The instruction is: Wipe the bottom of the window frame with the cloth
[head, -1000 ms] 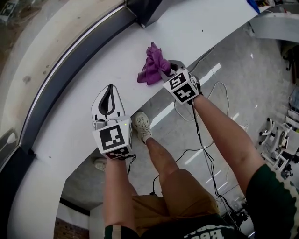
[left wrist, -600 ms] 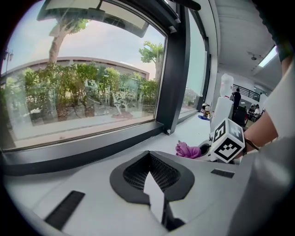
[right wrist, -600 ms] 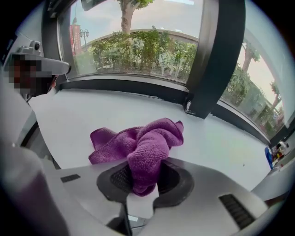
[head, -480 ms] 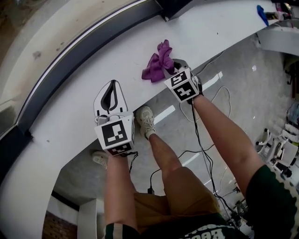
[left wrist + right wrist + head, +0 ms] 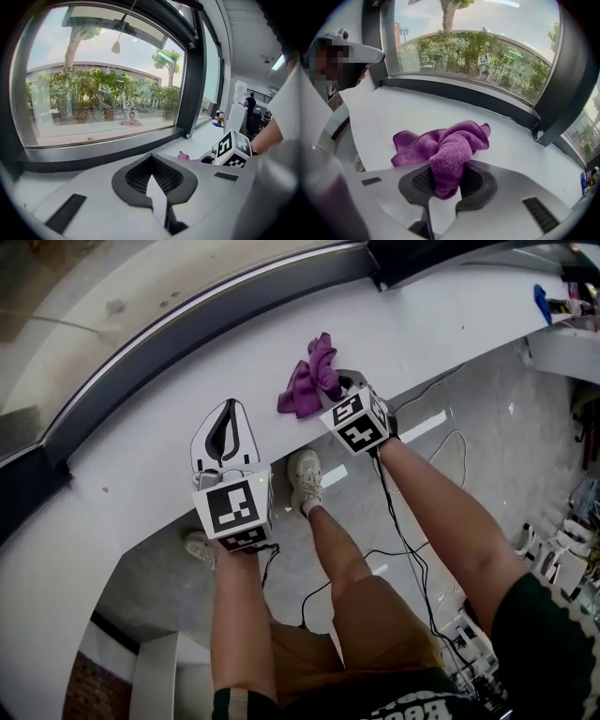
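A crumpled purple cloth [image 5: 307,381] lies on the white sill [image 5: 141,456], short of the dark bottom rail of the window frame [image 5: 206,320]. My right gripper [image 5: 337,386] is shut on the cloth's near fold, and most of the cloth [image 5: 440,140] spreads ahead of the jaws [image 5: 446,176]. The frame rail [image 5: 464,96] runs across behind it. My left gripper [image 5: 225,427] rests on the sill to the left, shut with nothing in it. In the left gripper view the gripper [image 5: 152,161] faces the rail [image 5: 103,150], with the cloth [image 5: 187,157] at its right.
The sill's front edge runs just under both grippers, with the floor, black cables [image 5: 412,549] and the person's shoe [image 5: 307,479] below. A dark upright post [image 5: 562,103] meets the rail at the right. A blue object [image 5: 542,304] lies far right on the sill.
The view has swung, so the dark corner post sits further right. Both grippers and the cloth now lie further left of it along the sill. The right gripper's hold is unchanged.
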Available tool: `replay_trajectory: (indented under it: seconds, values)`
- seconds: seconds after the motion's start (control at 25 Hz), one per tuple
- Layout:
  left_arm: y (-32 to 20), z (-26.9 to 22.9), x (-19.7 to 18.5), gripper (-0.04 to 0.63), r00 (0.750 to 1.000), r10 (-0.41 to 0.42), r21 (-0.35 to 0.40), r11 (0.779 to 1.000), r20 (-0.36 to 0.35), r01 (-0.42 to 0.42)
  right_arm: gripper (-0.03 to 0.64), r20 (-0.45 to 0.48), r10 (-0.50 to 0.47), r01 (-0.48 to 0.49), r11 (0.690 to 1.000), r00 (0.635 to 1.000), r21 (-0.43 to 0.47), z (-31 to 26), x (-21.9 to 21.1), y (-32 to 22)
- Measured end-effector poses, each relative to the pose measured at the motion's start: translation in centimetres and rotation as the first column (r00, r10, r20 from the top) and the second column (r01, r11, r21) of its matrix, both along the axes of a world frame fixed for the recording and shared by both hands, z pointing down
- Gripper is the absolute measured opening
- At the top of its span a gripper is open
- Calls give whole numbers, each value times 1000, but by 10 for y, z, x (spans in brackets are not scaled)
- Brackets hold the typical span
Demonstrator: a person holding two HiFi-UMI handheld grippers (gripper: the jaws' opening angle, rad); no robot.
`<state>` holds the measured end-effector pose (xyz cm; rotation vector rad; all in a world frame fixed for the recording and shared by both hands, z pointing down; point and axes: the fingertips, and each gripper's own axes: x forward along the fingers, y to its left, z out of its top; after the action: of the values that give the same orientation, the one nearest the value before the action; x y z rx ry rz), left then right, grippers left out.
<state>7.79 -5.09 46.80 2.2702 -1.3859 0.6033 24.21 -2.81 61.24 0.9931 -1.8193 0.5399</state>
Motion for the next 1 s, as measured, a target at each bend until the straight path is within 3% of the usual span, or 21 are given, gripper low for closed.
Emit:
replay_trajectory:
  seconds: [0.56, 1.0]
  values:
    - [40, -1, -114, 8, 997, -69, 17, 998, 25, 68, 98, 50, -148, 147, 989, 988, 26, -1, -146, 27]
    - [78, 0, -221, 8, 982, -180, 5, 984, 63, 180, 98, 59, -233, 231, 972, 971, 47, -1, -245, 39]
